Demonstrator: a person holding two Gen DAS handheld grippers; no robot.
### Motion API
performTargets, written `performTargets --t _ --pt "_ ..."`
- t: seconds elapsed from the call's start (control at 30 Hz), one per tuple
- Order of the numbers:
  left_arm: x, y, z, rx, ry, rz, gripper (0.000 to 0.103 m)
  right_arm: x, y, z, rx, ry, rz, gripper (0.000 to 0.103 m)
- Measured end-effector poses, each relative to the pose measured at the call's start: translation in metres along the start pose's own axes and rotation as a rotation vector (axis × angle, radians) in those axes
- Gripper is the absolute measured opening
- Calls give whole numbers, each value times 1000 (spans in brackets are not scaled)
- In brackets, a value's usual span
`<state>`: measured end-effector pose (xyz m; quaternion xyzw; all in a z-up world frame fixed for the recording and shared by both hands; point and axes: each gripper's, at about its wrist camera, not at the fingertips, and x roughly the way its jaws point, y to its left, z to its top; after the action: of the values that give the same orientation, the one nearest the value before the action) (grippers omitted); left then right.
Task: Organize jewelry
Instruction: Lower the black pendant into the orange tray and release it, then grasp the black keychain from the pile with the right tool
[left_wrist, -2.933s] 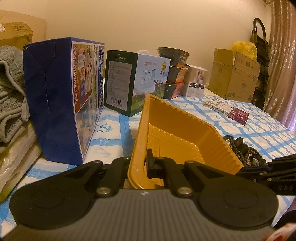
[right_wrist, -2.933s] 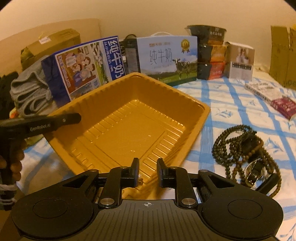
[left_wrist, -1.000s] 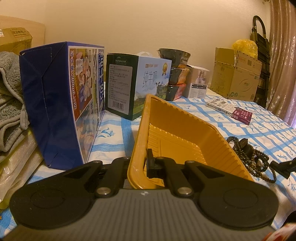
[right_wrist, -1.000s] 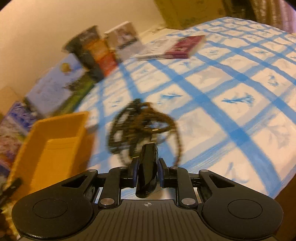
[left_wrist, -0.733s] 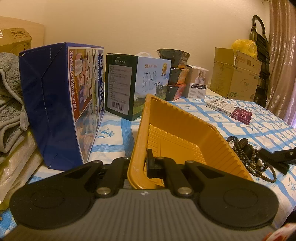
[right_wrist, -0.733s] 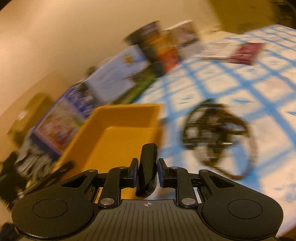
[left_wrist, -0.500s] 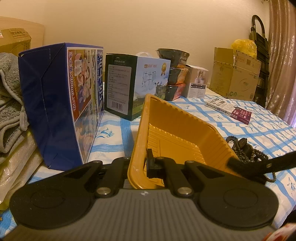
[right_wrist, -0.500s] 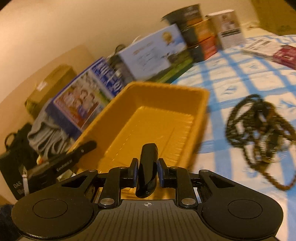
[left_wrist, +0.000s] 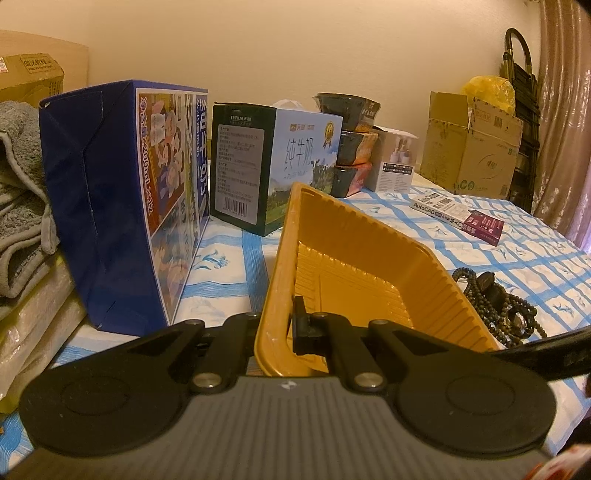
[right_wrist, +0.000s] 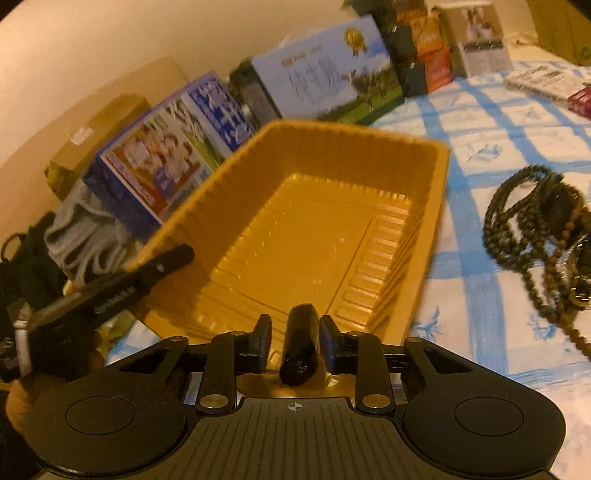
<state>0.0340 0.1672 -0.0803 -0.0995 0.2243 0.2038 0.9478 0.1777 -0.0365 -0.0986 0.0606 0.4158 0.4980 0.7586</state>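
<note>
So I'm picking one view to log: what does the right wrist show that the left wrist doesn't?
Right wrist only: the dark piece between the right gripper's just-opened jaws, a gap on its left side, over the tray's near end. Left wrist only: the left gripper shut on the tray's rim, and the cardboard box. Both: the yellow tray and the beads beside it.

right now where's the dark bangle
In the right wrist view the dark bangle sits between the right gripper fingers, whose jaws have just been opening, over the near edge of the yellow tray.
</note>
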Motion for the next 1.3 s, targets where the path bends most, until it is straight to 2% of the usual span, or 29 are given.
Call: performTargets --t 0.1,0.2,0.4,0.53,0.63,0.97,1.23,1.27,1.3 --pt "-1 -2 1 6 -5 4 4 -23 -3 0 20 -68 -31 31" --pt "-1 -3 0 7 -9 11 4 -51 -16 -3 45 -129 -113 31" --pt "-1 -4 -1 11 -8 24 4 -90 -61 -11 139 -154 -291 31" --pt "-1 -5 1 24 -6 23 4 -103 -84 -7 173 -174 -362 31" --pt "1 -5 2 31 -8 24 4 -102 -93 2 189 -177 -382 31" --pt "5 -3 2 28 -4 17 4 -57 -115 17 206 -145 -444 31" --pt "6 -3 3 21 -4 12 4 -46 -139 24 291 -137 -401 31" --pt "6 -2 3 21 -4 12 4 -46 -140 25 292 -142 -397 30" --pt "6 -3 3 22 -4 11 4 -47 -140 26 281 -145 -393 21"
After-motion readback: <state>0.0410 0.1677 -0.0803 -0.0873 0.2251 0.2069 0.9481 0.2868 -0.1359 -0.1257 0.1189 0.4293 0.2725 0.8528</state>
